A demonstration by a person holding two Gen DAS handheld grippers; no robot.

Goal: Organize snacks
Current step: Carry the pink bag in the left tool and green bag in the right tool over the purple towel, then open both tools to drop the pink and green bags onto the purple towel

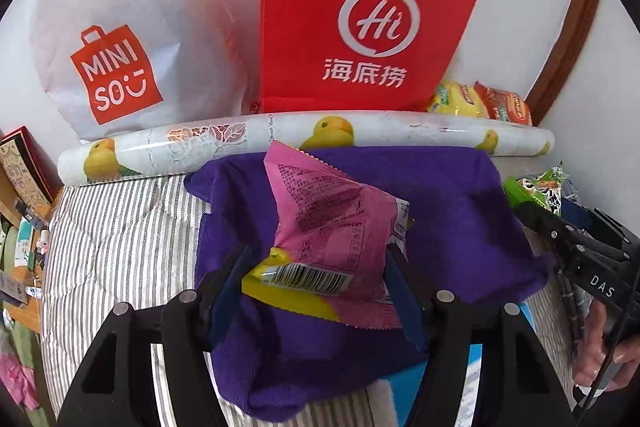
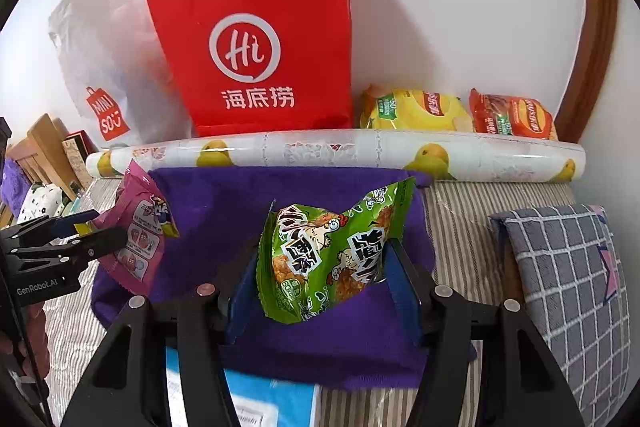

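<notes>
My left gripper (image 1: 316,283) is shut on a pink snack packet (image 1: 332,223) with a yellow end and a barcode, held above a purple towel (image 1: 448,211). My right gripper (image 2: 324,275) is shut on a green snack packet (image 2: 328,251) with a cartoon chicken, over the same purple towel (image 2: 224,211). The right wrist view shows the left gripper (image 2: 86,231) at the left edge with the pink packet (image 2: 138,231). The green packet (image 1: 540,187) and the right gripper's fingers (image 1: 560,231) appear at the right of the left wrist view.
A red paper bag (image 2: 256,39) and a white Miniso bag (image 1: 120,39) lean on the wall behind a rolled lemon-print sheet (image 2: 332,151). Yellow (image 2: 416,109) and orange (image 2: 512,117) snack packs lie beside the red bag. A checked pillow (image 2: 568,279) lies at right, a blue box (image 2: 272,403) below.
</notes>
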